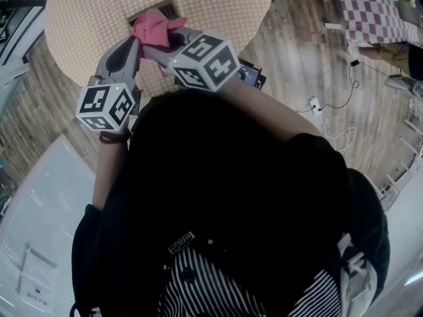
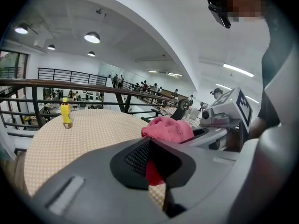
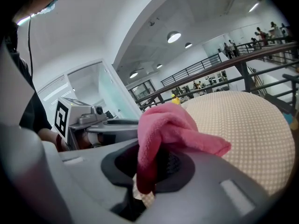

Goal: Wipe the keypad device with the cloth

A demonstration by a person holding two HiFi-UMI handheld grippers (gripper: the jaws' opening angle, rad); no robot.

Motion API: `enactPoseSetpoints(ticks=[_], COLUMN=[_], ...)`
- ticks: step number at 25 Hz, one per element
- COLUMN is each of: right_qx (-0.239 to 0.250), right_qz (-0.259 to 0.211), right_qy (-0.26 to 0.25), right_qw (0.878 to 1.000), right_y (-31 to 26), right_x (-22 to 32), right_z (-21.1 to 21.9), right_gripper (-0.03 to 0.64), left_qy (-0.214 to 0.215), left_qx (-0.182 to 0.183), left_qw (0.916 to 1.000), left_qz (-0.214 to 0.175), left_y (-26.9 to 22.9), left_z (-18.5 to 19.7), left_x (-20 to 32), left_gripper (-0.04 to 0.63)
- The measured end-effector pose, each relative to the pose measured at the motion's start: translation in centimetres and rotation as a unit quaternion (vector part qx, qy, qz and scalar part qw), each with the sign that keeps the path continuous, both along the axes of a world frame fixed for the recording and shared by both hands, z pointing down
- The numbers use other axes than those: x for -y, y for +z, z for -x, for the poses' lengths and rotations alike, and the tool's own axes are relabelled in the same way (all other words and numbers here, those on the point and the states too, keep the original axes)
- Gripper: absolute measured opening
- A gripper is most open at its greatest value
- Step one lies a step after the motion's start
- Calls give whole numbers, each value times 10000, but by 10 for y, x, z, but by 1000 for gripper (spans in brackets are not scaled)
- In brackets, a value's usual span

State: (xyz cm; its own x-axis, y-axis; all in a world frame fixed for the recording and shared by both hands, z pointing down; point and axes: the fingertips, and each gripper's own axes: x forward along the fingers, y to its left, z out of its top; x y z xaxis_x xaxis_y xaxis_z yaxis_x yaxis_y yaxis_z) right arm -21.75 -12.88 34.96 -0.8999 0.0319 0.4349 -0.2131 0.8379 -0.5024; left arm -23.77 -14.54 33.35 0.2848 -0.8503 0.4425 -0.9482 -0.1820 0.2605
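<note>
The pink cloth is gripped from both sides, low over the round desk. I think this is to bunch it into a pad, or to pass it from one gripper to the other, before the wiping begins.

In the left gripper view, the left gripper has its fingers closed together on a lower fold of the cloth. A red strip sits in the narrow gap between them, and the rest swells up above the tips.

In the right gripper view, the right gripper is closed as well. The cloth hangs down between its fingers, and one end hangs loose to the right. The two grippers meet at an angle with their tips close together, so the cloth bridges them.

In the head view, a dark rectangular thing lies on the desk just beyond the cloth, and the cloth partly hides it. It is probably the keypad device, but it is too small to be sure. It is near the tips and no finger touches it. I cannot tell whether the cloth rests on it.

A yellow bottle stands well apart on the far side of the desk.
</note>
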Motion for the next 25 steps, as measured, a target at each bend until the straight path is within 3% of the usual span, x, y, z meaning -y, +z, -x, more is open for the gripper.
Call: enactPoseSetpoints(ticks=[12,25], right_qx=[-187,-443], right_qz=[283,527], right_qy=[118,534], right_qw=[9994,9962], right_y=[34,76], right_x=[30,67], right_z=[57,90], right_gripper=[63,63], left_qy=[70,685], left_qx=[-53,-100], left_qw=[9994,9952], left_qz=[345,697], left_y=[36,80], left_z=[57,87], left_x=[31,71], left_gripper=[5,5])
